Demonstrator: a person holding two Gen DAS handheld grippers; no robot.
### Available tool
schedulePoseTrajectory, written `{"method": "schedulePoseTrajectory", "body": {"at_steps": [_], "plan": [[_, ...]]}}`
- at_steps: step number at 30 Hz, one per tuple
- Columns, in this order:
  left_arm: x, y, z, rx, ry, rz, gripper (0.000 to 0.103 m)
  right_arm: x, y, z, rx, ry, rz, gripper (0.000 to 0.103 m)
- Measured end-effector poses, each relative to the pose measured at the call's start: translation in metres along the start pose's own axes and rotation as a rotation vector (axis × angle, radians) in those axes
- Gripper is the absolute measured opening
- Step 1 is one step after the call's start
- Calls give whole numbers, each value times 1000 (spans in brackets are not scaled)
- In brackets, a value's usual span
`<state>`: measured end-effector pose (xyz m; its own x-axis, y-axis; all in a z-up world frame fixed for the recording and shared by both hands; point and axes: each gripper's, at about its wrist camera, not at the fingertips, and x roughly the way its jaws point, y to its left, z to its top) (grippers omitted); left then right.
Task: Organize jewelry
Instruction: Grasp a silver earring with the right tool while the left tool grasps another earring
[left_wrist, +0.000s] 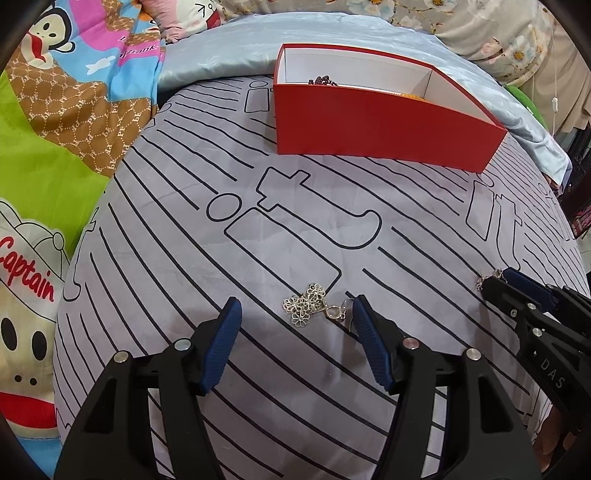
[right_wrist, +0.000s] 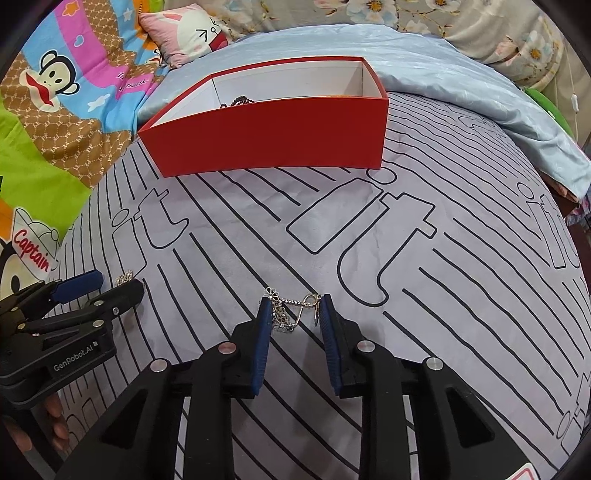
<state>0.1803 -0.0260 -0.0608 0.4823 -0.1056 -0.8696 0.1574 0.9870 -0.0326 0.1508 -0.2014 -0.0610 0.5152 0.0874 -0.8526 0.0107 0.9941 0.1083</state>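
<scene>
A red box (left_wrist: 369, 122) with a white inside stands at the far side of the grey striped bedsheet; dark beads (left_wrist: 323, 80) lie in it. It also shows in the right wrist view (right_wrist: 273, 144). A silver flower earring (left_wrist: 308, 304) lies on the sheet between the fingers of my open left gripper (left_wrist: 295, 314). My right gripper (right_wrist: 293, 310) is open around a second silver earring (right_wrist: 290, 312), which lies on the sheet between its blue pads. The right gripper also shows at the right edge of the left wrist view (left_wrist: 495, 282), with that earring (left_wrist: 484, 277) at its tips.
A cartoon monkey blanket (left_wrist: 55, 129) lies to the left. A pale blue cloth (right_wrist: 461, 81) is bunched behind and to the right of the box. Floral bedding (right_wrist: 480, 26) lies at the back. The sheet (right_wrist: 258, 240) is bare between grippers and box.
</scene>
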Motion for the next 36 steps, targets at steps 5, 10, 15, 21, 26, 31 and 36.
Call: {"method": "schedulePoseTrajectory", "body": {"at_steps": [5, 10, 15, 21, 26, 31, 36], "plan": [[0, -1, -1, 7, -5, 1, 60, 0, -3, 0, 12, 2, 11, 23], [-1, 0, -2, 7, -5, -8, 58, -2, -5, -2, 15, 3, 13, 23], [-3, 4, -4, 6, -5, -18, 56, -4, -6, -3, 23, 4, 18, 22], [-4, 3, -4, 9, -6, -27, 46, -5, -7, -4, 34, 6, 20, 22], [-6, 3, -5, 10, -9, -67, 29, -5, -8, -4, 38, 7, 21, 21], [-6, 5, -4, 0, -2, -119, 9, -6, -8, -5, 43, 7, 26, 20], [-7, 5, -5, -5, 3, -149, 7, -8, -7, -6, 45, 7, 32, 19]]}}
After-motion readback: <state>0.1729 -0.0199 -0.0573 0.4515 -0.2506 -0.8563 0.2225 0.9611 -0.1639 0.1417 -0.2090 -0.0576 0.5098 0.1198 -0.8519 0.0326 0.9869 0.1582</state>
